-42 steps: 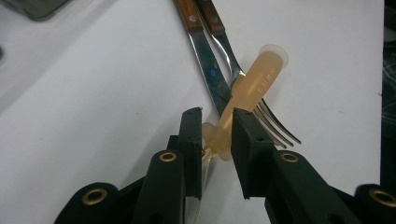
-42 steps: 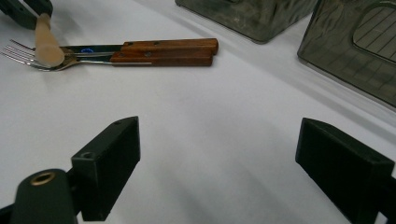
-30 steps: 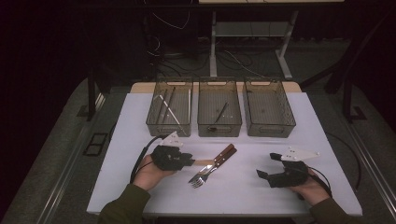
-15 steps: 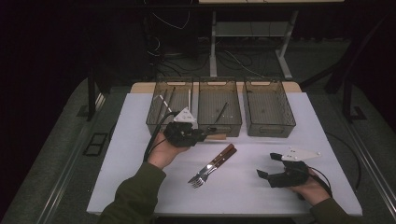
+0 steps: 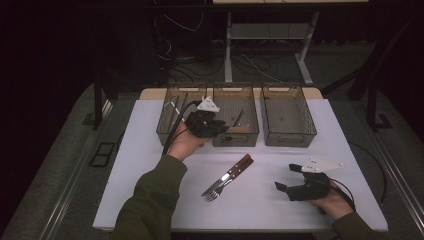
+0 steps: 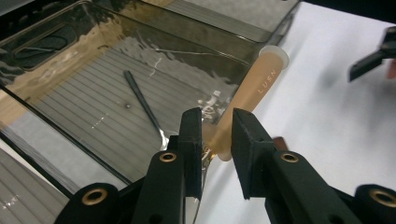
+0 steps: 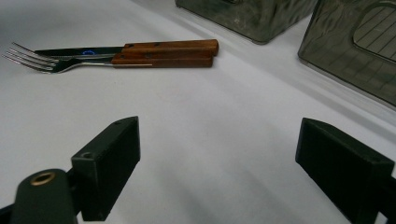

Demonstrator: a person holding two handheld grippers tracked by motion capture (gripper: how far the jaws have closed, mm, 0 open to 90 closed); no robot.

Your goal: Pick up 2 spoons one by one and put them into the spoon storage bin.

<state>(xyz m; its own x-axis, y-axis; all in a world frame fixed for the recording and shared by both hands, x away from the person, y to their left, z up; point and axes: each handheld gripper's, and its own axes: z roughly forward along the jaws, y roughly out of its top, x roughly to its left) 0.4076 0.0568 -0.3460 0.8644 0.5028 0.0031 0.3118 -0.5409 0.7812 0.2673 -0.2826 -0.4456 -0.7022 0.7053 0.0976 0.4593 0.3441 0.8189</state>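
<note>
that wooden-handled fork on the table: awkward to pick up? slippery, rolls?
Fork lies flat against the knife, so the right claw may nudge both. Flat riveted handle: unlikely to roll. Looks stiff; the thin metal tines are probably slicker than the wood.

You hold a smooth, light wooden handle (image 6: pixel 254 95) between matt black plastic jaws. The bin (image 6: pixel 116 60) at upper left is shiny, see-through smoky plastic. The fork (image 7: pixel 42 60) is shiny metal with a dark wood grip, on a smooth white matt table (image 7: pixel 210 140).
</note>
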